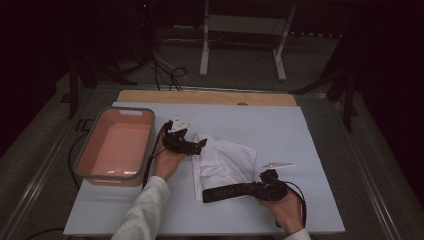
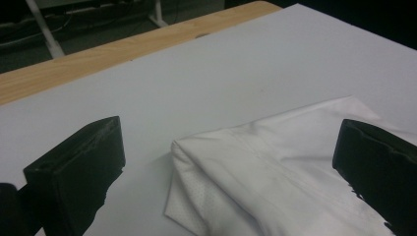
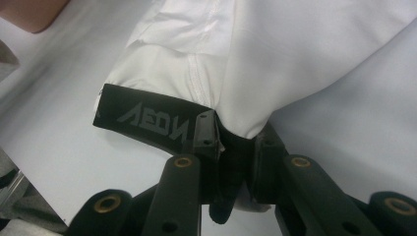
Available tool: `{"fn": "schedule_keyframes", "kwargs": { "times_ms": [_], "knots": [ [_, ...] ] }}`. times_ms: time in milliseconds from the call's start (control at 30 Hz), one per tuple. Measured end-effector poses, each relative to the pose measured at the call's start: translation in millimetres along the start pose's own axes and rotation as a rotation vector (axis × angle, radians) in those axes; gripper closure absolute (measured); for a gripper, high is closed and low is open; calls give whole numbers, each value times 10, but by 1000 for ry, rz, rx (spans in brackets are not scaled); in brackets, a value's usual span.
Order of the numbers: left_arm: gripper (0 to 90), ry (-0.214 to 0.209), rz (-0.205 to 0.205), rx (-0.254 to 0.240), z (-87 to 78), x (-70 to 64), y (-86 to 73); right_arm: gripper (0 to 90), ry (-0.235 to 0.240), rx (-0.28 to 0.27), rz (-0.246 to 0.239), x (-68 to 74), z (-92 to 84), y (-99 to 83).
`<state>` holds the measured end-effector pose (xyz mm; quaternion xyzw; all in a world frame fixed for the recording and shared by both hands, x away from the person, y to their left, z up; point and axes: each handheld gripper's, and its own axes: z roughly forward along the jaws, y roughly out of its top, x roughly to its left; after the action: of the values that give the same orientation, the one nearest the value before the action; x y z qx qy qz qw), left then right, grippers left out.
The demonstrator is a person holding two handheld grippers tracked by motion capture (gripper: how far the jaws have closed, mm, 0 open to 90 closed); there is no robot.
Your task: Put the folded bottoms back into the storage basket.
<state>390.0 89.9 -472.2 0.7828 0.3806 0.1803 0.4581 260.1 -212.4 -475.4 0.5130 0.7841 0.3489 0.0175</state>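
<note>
A folded white garment (image 1: 225, 159) with a black lettered waistband (image 1: 227, 192) lies mid-mat. My right gripper (image 1: 261, 189) is shut on it at the waistband's right end; in the right gripper view the jaws (image 3: 236, 142) pinch black band (image 3: 147, 118) and white fabric (image 3: 275, 59) together. At the garment's far left corner my left gripper (image 1: 199, 146) stands open. In the left gripper view its jaws (image 2: 226, 164) straddle the folded corner (image 2: 265, 167) without pressing on it.
A pink tub (image 1: 125, 110) with a grey rim stands at the mat's left side, beside the left hand. The white mat (image 1: 280, 125) covers a wooden tabletop (image 1: 205, 96). Dark floor, cables and a white stand lie beyond the table.
</note>
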Motion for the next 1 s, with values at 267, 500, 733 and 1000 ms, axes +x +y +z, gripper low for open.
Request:
{"fn": "schedule_keyframes", "kwargs": {
  "times_ms": [267, 500, 733, 1000],
  "knots": [
    [3, -2, -22, 25, 182, 38, 3, 776, 1, -2, -3, 3, -3, 4],
    [3, -5, -38, 51, 317, 48, -31, 777, 3, -5, -7, 11, -10, 7],
    [55, -2, -86, 121, 435, 80, -91, 777, 5, -5, -12, 16, -11, 9],
    [117, -22, -162, 200, 541, 130, -169, 777, 8, -3, -13, 17, -20, 15]
  ]
}}
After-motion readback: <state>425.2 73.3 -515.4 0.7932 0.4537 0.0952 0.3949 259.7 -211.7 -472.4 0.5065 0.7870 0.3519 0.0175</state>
